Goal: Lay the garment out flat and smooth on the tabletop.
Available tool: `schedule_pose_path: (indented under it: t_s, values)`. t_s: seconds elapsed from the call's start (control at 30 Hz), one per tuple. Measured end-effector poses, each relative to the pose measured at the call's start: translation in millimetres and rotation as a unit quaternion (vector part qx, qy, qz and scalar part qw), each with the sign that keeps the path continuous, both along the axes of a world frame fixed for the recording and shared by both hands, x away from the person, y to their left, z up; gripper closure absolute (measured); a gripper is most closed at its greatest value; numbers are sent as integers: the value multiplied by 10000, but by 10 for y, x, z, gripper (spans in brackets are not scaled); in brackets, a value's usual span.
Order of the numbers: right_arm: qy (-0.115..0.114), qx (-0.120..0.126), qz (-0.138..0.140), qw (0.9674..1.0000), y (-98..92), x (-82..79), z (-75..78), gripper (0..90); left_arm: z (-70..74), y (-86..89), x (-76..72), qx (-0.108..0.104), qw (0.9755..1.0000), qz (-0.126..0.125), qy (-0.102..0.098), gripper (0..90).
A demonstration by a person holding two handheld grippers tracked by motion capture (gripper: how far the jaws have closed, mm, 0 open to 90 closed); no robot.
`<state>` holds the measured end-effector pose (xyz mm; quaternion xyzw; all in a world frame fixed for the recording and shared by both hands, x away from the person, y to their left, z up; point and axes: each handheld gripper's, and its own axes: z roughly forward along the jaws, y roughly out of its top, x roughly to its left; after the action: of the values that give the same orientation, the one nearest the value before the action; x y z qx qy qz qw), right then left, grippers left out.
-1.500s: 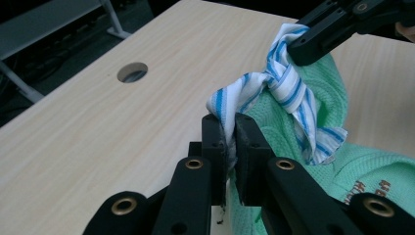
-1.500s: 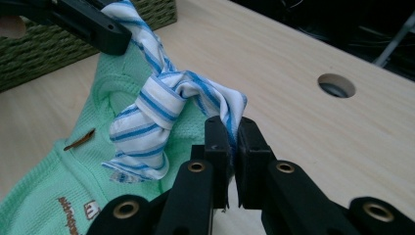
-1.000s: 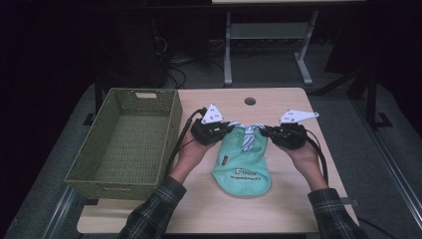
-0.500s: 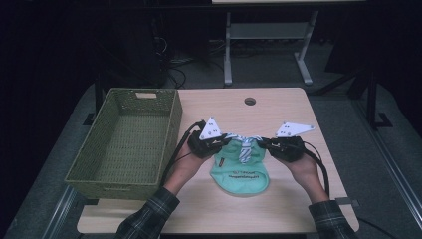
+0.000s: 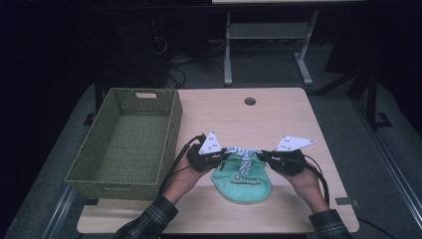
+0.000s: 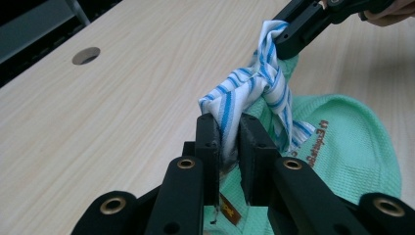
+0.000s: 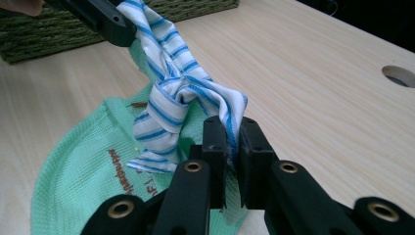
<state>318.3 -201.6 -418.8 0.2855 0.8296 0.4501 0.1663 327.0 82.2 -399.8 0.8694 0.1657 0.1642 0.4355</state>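
Overhead looks forward-down; gripper views share striped cloth (image 6: 254,88).

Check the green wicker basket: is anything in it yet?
Empty. The high view shows the basket's bare woven floor; the green garment lies outside it on the table, pinched by both grippers.

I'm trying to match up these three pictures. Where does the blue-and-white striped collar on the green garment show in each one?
High view: the striped collar lies low of centre, stretched between the two grippers.
Left gripper view: it runs from centre to the top right.
Right gripper view: it runs from centre to the top left.
Shared landmark: the green garment beneath it.
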Motion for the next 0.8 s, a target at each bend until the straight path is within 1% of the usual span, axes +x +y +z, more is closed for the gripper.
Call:
schedule_pose_path:
  t_s: [0.07,0.1,0.13,0.23,0.37,0.43,0.47,0.5,0.57,0.6,0.63,0.67,0.73,0.8]
  values:
    - [14,32,43,10000,-3,-22,0,824,-17,16,-25,-5,10000,-19,48,793]
    - [-13,47,54,10000,-6,-37,-5,821,-25,28,-34,-19,10000,-29,92,793]
    - [56,70,51,9999,-6,-56,-13,816,-36,38,-43,-19,9999,-45,124,792]
    - [139,47,100,9998,-8,-98,-51,807,-67,57,-79,-38,9996,-80,281,792]
    - [227,36,134,9996,-1,-152,-46,791,-91,67,-146,11,9993,-125,342,789]
    - [208,34,173,9996,-9,-175,-40,783,-105,71,-174,-16,9992,-145,382,786]
    - [211,59,176,9996,-12,-191,-42,780,-110,76,-187,22,9990,-174,404,783]
    - [199,64,179,9996,-17,-204,-52,776,-126,70,-205,-14,9989,-162,437,782]
    - [270,70,196,9994,-22,-234,-76,764,-148,68,-229,75,9987,-214,463,777]
    - [289,55,213,9993,-26,-251,-90,760,-164,61,-246,53,9985,-214,501,776]
    - [315,22,240,9992,-30,-263,-102,753,-173,61,-254,115,9983,-247,521,774]
    - [403,44,235,9989,-27,-281,-109,745,-186,57,-266,134,9982,-259,525,773]
    - [440,43,274,9986,-31,-310,-118,742,-207,55,-287,167,9977,-282,587,768]
    - [400,48,282,9988,-44,-344,-136,739,-228,51,-306,156,9973,-294,661,764]
